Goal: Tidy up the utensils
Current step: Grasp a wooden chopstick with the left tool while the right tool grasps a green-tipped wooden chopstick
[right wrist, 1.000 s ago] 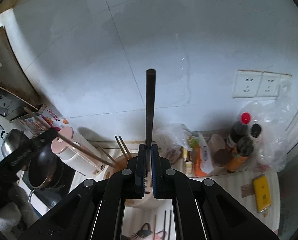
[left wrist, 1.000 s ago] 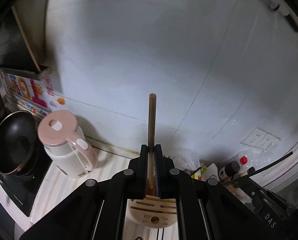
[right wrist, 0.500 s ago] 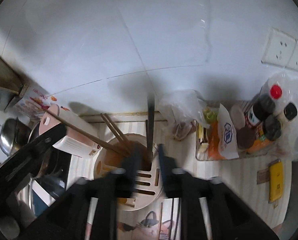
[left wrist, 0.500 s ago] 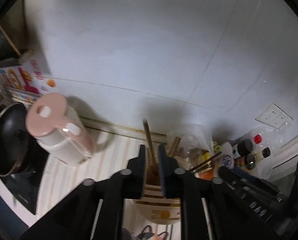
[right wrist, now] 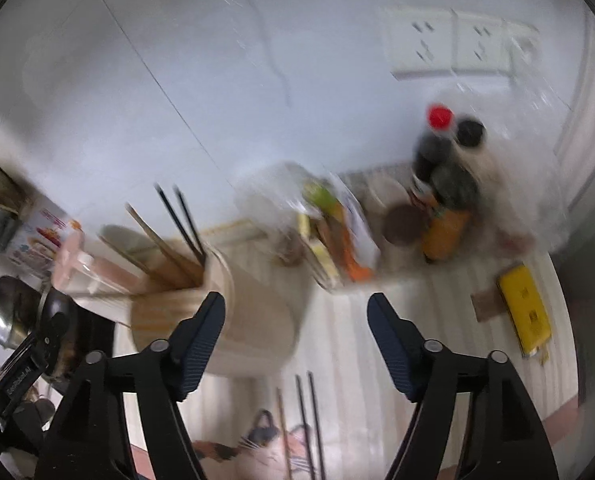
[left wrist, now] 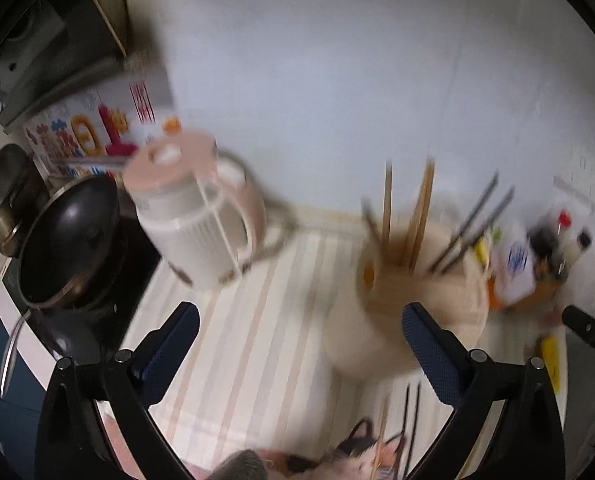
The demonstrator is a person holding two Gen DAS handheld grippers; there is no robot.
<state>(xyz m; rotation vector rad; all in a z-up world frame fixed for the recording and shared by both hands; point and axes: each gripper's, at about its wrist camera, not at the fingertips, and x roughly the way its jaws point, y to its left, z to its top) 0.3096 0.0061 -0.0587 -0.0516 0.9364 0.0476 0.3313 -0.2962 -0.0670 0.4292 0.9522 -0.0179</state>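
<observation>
Both views are motion-blurred. A cream utensil holder (left wrist: 413, 304) stands on the striped counter, with wooden chopsticks (left wrist: 417, 212) and dark chopsticks (left wrist: 473, 224) upright in it. It also shows in the right wrist view (right wrist: 253, 312), with wooden (right wrist: 153, 236) and dark chopsticks (right wrist: 181, 224) inside. My left gripper (left wrist: 297, 332) is open and empty, left of the holder. My right gripper (right wrist: 295, 316) is open and empty, right of the holder. Loose chopsticks (right wrist: 305, 420) lie on the counter at the front, also seen in the left wrist view (left wrist: 409, 412).
A pink-lidded kettle (left wrist: 197, 212) and a black pan (left wrist: 65, 240) on a cooktop stand at the left. Sauce bottles (right wrist: 441, 184), food packets (right wrist: 337, 232) and a yellow box (right wrist: 525, 312) crowd the right. The white wall is close behind.
Both grippers have let go of their chopsticks, which now stand in the holder. Both have opened wide and pulled back, the left swinging left and the right swinging right.
</observation>
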